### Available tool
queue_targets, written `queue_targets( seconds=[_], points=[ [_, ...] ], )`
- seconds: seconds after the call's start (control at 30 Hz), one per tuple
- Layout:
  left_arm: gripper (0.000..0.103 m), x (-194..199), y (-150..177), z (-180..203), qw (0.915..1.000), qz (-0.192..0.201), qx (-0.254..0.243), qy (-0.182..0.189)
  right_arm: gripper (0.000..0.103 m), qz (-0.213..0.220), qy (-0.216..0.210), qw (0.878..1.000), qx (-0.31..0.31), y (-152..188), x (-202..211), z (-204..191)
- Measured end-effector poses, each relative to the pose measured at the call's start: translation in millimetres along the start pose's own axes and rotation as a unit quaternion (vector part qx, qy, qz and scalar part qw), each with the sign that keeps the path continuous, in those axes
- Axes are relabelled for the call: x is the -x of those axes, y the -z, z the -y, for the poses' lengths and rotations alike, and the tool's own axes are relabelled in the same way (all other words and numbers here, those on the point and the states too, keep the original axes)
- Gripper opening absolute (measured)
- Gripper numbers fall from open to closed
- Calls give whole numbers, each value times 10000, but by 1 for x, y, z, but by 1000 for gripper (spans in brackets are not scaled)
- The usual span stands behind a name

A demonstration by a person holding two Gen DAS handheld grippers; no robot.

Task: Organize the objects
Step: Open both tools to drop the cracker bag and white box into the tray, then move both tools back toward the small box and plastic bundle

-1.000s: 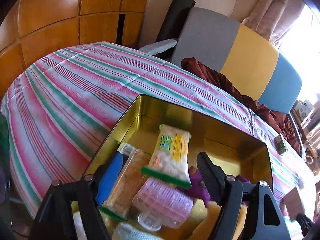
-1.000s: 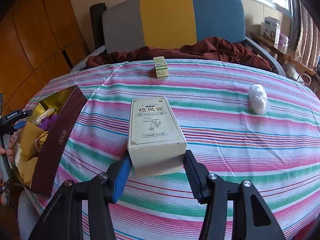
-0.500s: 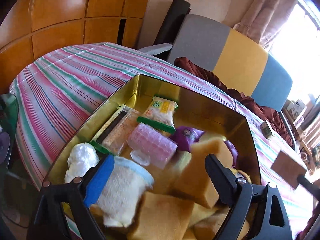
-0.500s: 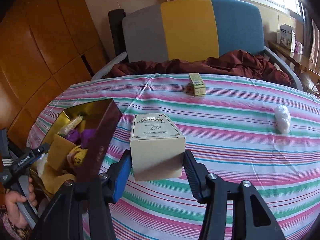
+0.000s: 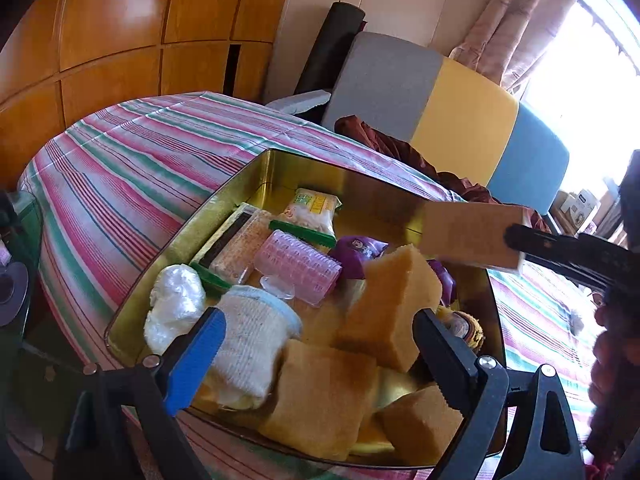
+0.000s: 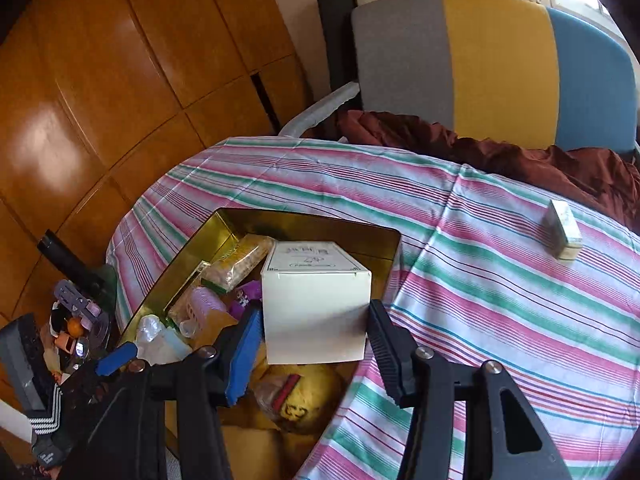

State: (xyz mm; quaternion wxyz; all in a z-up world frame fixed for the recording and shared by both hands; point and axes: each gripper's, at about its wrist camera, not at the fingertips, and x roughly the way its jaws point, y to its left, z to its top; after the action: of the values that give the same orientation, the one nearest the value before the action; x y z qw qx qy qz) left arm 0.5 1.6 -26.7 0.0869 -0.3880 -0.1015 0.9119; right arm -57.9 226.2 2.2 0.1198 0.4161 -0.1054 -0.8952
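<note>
While held over the crowded tin (image 6: 192, 246), box (image 6: 316, 308) above sponges (image 5: 390, 308).

Wood-panelled wall (image 6: 120, 80), tricolour chair (image 6: 492, 68), bright curtained window (image 5: 580, 64).

A: Where is the light coming from?
B: Daylight from a window (image 5: 592, 52) at upper right, blown out white. Glare patches shine on the wood panels (image 6: 44, 128) at left.
A: Is it sharp?
B: Mostly; fisheye bends the edges, corners go black, and the right edge blurs.
</note>
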Motion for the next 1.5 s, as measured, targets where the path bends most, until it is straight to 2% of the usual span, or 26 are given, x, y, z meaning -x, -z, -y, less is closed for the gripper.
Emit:
queue_targets(
  seconds=[0.2,0.27,0.37,0.5,0.67,0.9,1.03,1.1,1.17,1.33,1.37,1.43,1.5],
  points=[
    [95,6,0,-14,9997,3,246,76,52,-311,-5,9990,320,-18,-48,-17],
    [95,7,1,-16,9995,-11,289,107,53,-432,-46,9988,240,-25,-63,-18],
    [95,8,1,-16,9995,-1,269,140,56,-537,170,9983,123,-31,-73,-11],
    [95,10,1,-16,9993,24,321,188,56,-275,386,9989,-45,-29,-56,0],
    [95,10,2,-13,9986,2,413,317,57,-133,804,9966,80,-18,-34,7],
    [95,15,5,-6,9987,9,352,377,57,-178,603,9980,92,-4,-12,11],
    [95,17,6,-4,9986,8,352,401,57,142,645,9975,238,8,6,8],
    [95,16,6,-3,9984,-6,367,426,55,222,765,9962,350,8,9,5],
    [95,17,6,-1,9984,-9,366,441,42,78,853,9954,426,4,0,0],
    [95,19,8,4,9987,-16,283,435,37,-363,951,9924,684,-6,-40,-17],
    [95,19,8,5,9988,-39,265,421,37,-448,875,9927,696,-7,-49,-21],
    [95,19,9,6,9989,-73,236,400,37,-648,363,9953,616,-7,-64,-27],
    [95,19,10,8,9990,-96,210,384,37,-691,31,9962,531,-6,-69,-32]
  ],
)
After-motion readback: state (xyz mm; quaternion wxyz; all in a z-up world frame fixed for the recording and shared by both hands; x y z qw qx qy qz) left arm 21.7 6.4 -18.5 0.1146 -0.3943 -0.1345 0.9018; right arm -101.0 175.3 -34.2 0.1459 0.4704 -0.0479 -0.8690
